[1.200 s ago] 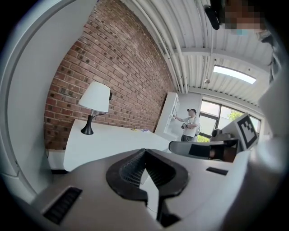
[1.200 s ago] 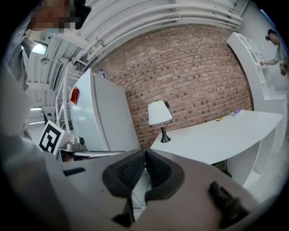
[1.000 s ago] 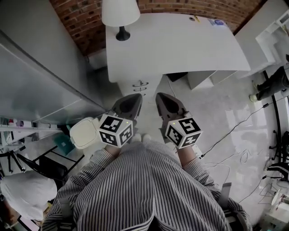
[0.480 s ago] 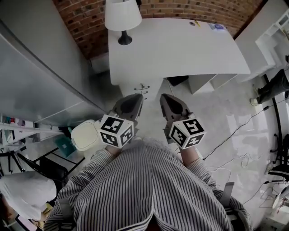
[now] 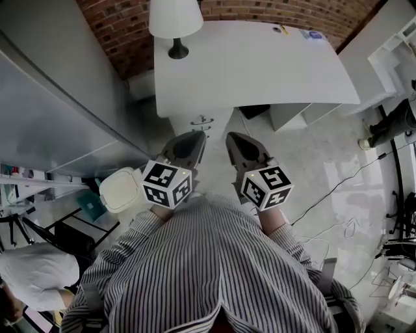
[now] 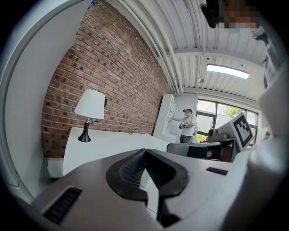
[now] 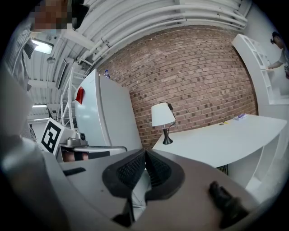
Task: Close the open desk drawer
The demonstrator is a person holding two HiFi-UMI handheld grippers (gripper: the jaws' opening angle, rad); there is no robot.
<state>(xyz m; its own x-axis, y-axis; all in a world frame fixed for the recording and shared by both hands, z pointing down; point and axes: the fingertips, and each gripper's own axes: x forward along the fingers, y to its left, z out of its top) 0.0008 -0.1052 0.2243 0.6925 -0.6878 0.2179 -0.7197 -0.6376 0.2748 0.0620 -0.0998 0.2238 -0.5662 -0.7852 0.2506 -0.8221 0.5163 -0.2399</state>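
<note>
A person in a black-and-white striped shirt [image 5: 208, 266] stands facing a white, curved-edge desk [image 5: 260, 65] and holds both grippers out in front of the body. The left gripper [image 5: 194, 136] has its two ribbed black jaws pressed together at the tips, and nothing sits between them. The left gripper view [image 6: 144, 151] shows the same meeting of the pads. The right gripper [image 5: 233, 136] is likewise closed tip to tip and carries nothing, as the right gripper view [image 7: 145, 151] confirms. The two grippers hang side by side, near each other but not touching, each with its black-and-white marker cube toward the person.

Just ahead of the left gripper's tips, under the desk's near edge, stands the white drawer unit with curved metal handles [image 5: 202, 123]. Neither gripper touches it. From above, how far any drawer is pulled out cannot be told.

Beyond both grippers, at the desk's far left corner, stands a table lamp with a white shade and a black base [image 5: 174, 19] against a red brick wall [image 5: 123, 29]. To the left of the left gripper rises a tall grey cabinet [image 5: 52, 110], and just beside its cube sits a cream round-lidded bin [image 5: 120, 190]. To the right of the right gripper, thin black cables [image 5: 338, 188] trail over the pale glossy floor.
</note>
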